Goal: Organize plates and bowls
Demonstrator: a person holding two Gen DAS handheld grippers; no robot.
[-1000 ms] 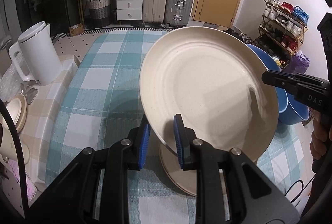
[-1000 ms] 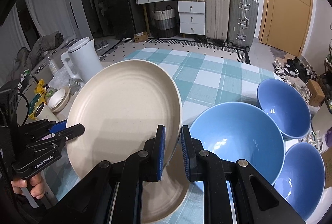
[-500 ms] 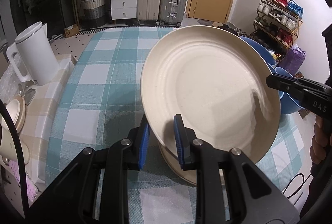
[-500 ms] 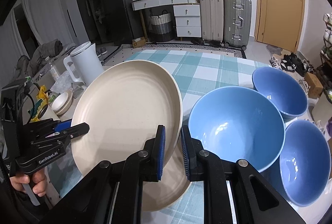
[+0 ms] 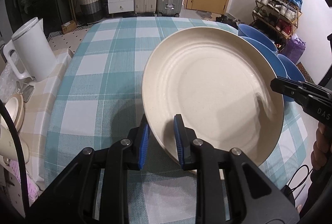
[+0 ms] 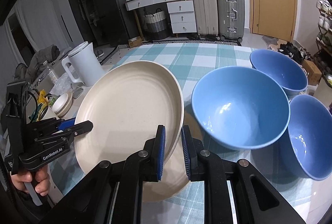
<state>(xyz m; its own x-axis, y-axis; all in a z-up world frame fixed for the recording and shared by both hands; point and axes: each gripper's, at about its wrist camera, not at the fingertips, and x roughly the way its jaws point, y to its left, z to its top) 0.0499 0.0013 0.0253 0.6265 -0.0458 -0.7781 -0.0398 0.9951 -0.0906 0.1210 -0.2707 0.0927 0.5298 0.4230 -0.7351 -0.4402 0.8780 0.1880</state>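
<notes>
**Left wrist view.** The left gripper (image 5: 160,135) is clamped on the near-left rim of a cream plate (image 5: 213,95), one blue pad under the rim and one on the inner face. The plate is tilted, its far edge raised above the checked tablecloth (image 5: 108,62). The right gripper (image 5: 276,84) reaches in from the right and meets the plate's opposite rim; whether it pinches the rim cannot be told from here. A sliver of a second plate (image 5: 192,171) shows beneath the near edge. The blue bowls (image 5: 267,54) are mostly hidden behind the plate. A white kettle (image 5: 31,50) stands at far left.

**Right wrist view.** The right gripper (image 6: 173,145) has its jaws narrow around the plate's (image 6: 128,105) right rim, one pad on each face, so the plate is held from both sides. The left gripper (image 6: 83,123) grips the far-left rim. Here the lower plate (image 6: 166,186) is plain, lying flat just under the held one, and three blue bowls (image 6: 240,108) sit clustered to the right, the nearest just beside the plate's edge.

**Risk, as judged.** Both holds are thin rim pinches on a smooth surface; uneven lowering could twist the plate out of one jaw. Sideways drift to the right could knock the nearest bowl. Releasing off-centre would leave the stack crooked.
</notes>
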